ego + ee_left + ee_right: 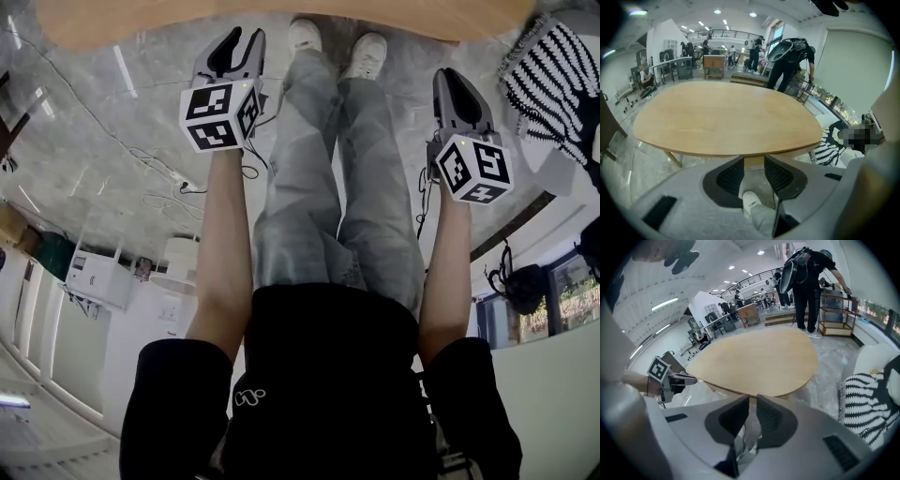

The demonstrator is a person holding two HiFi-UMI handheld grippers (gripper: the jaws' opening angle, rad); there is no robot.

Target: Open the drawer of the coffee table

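The left gripper (246, 39) hangs ahead of the person's left leg, pointing downward at the near edge of the desk (726, 117) (the low oval coffee table of the task). Its jaws stand well apart, with nothing between them except a sight of the floor and a white shoe (751, 202).

The drawer itself cannot be made out in any view. It must sit under the wooden top, and the only hint is a pale wooden piece (753, 162) tucked below the near edge, in line with the left jaws. Whether that is the drawer front or a leg I cannot tell.

I judge the drawer to be stiff, fairly light wood that slides straight out, not something that bends or breaks. The desk stands on slim legs on a glossy stone floor, so a sticky drawer could drag the whole piece along. The best hold is probably at the middle of the front, on a knob or under the lower lip, with a level pull toward the person.

The right gripper (452, 80) hangs ahead of the right leg, near the right end of the desk's near edge. Its jaws are all but together and hold nothing, so it looks better suited to steadying the top. A striped cushion (548, 75) lies further right.
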